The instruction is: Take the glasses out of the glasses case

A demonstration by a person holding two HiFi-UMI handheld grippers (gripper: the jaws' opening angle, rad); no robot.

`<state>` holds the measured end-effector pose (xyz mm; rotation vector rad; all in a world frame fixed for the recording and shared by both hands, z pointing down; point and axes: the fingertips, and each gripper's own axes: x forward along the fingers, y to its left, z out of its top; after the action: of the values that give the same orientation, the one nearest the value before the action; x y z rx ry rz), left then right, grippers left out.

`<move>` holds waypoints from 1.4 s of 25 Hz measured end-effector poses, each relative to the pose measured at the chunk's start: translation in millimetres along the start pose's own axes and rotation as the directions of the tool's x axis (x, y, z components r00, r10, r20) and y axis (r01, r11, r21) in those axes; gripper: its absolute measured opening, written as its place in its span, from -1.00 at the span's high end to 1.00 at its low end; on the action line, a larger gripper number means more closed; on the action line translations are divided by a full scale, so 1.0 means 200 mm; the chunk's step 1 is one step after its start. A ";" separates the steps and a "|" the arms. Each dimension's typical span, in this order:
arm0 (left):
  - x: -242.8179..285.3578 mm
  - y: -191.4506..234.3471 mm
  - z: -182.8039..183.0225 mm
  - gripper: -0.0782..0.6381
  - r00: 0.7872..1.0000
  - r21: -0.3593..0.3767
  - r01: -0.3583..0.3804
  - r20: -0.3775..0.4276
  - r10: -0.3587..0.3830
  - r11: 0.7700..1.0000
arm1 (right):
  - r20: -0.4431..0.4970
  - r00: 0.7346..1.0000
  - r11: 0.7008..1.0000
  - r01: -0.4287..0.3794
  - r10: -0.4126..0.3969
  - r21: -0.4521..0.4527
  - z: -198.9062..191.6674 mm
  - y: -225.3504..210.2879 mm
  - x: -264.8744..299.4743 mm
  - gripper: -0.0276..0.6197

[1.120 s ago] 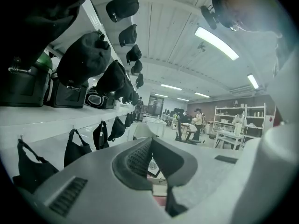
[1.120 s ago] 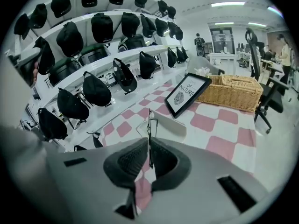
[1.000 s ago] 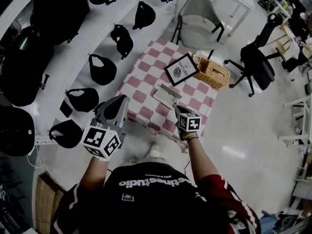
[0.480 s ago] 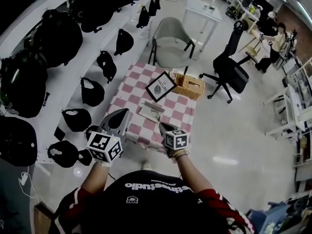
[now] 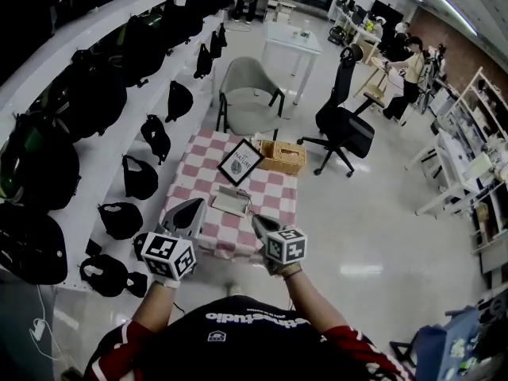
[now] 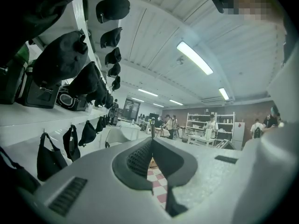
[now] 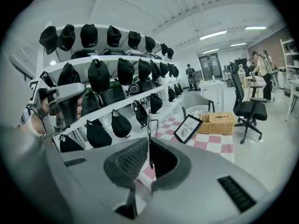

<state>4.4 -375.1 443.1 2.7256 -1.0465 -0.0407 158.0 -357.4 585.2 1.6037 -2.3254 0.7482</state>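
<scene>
Near one checkered table, left gripper and right gripper, two in all, both pressed together, empty, one glasses case, one framed sign, one wicker basket

The pink-and-white checked cloth surface stands ahead, with white wall shelves of black bags along its left. On it, the grey flat glasses case lies nearest. The black-framed sign is behind the case, and the woven wicker basket is just right of the sign. A grey shell chair stands behind the surface, and a black office chair farther right.
</scene>
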 end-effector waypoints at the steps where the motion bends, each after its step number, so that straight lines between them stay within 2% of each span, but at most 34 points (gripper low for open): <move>1: -0.02 -0.01 0.00 0.76 1.000 0.001 0.006 0.001 -0.006 1.000 | 0.011 1.000 1.000 0.006 -0.006 -0.003 0.02 0.01 -0.03 0.84; 9: -0.20 -0.04 0.00 0.76 0.999 0.003 0.035 0.003 -0.035 0.999 | 0.120 0.991 0.998 0.057 -0.054 -0.021 0.15 0.15 -0.28 0.84; 22: -0.50 -0.06 0.11 0.76 0.997 0.047 0.060 0.046 -0.062 0.997 | 0.245 0.967 0.994 0.091 -0.075 -0.054 0.18 0.51 -0.59 0.84; 35: -0.57 -0.17 0.23 0.76 0.988 0.061 0.115 0.098 -0.120 0.992 | 0.413 0.899 0.985 0.172 -0.144 -0.031 0.31 0.62 -0.90 0.84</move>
<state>-63.8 -283.2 385.7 2.8598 -0.9244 -0.1740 119.4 -210.5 416.0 2.0523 -2.4113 0.3132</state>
